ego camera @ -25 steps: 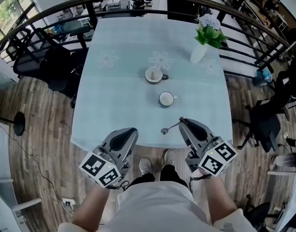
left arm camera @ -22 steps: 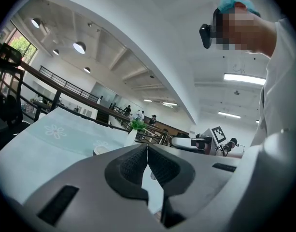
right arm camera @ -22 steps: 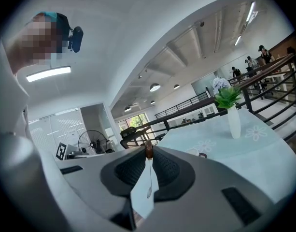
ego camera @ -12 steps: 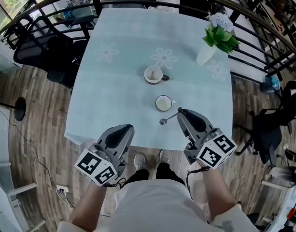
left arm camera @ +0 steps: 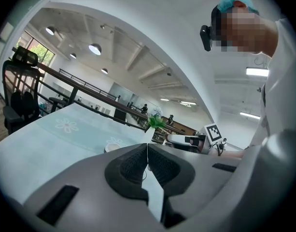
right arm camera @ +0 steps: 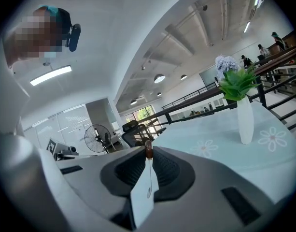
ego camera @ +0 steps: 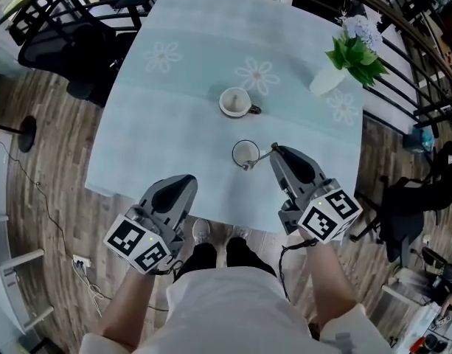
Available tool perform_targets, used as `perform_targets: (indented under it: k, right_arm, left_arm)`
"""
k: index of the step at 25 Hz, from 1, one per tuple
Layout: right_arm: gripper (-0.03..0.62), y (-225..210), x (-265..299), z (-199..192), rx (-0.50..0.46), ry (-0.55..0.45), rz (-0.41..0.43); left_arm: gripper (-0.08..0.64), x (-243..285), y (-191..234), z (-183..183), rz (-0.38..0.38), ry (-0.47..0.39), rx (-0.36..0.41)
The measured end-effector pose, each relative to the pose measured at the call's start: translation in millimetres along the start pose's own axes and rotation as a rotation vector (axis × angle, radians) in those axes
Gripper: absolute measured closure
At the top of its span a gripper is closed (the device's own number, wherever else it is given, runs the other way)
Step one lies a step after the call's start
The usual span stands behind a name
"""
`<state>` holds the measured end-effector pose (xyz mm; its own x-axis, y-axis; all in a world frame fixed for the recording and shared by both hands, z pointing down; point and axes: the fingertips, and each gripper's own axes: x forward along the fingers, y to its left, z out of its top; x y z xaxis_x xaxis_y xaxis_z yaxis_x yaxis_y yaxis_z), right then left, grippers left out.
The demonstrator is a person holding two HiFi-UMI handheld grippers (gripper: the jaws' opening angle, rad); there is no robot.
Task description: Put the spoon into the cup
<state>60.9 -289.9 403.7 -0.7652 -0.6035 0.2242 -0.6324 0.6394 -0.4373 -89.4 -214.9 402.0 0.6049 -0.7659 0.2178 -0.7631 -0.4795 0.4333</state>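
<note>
My right gripper [ego camera: 273,150] is shut on the handle of a metal spoon [ego camera: 257,158]. The spoon's bowl points left and lies at the near rim of a white cup [ego camera: 245,151] in the middle of the table; I cannot tell whether it touches. In the right gripper view, the spoon's handle end [right arm camera: 148,151] sticks up between the shut jaws of my right gripper [right arm camera: 148,159]. A second white cup [ego camera: 234,101] stands farther back. My left gripper [ego camera: 187,182] hovers at the table's near edge, shut on nothing; its pads [left arm camera: 136,162] meet in the left gripper view.
A white vase with green leaves and pale flowers [ego camera: 330,79] stands at the back right of the light blue tablecloth [ego camera: 174,124]. A black railing [ego camera: 402,43] and office chairs [ego camera: 67,50] surround the table. The person's shoes [ego camera: 201,231] show below the near edge.
My right gripper has carried the spoon away from the near edge toward the nearer cup, so its bowl now reaches the cup's rim. The left gripper kept its place.
</note>
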Motion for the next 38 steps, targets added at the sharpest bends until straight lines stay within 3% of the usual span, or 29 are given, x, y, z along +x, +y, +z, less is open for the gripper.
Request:
perform_targets:
  k: [17, 38]
  right_arm:
    - [0.535, -56, 38, -42, 0.020, 0.059, 0.007]
    - [0.535, -74, 65, -95, 0.003, 0.148, 0.017]
  left_arm:
    - [0.538, 30, 22, -36, 0.070, 0.026, -0.054]
    - [0.538, 34, 38, -74, 0.094, 0.050, -0.109]
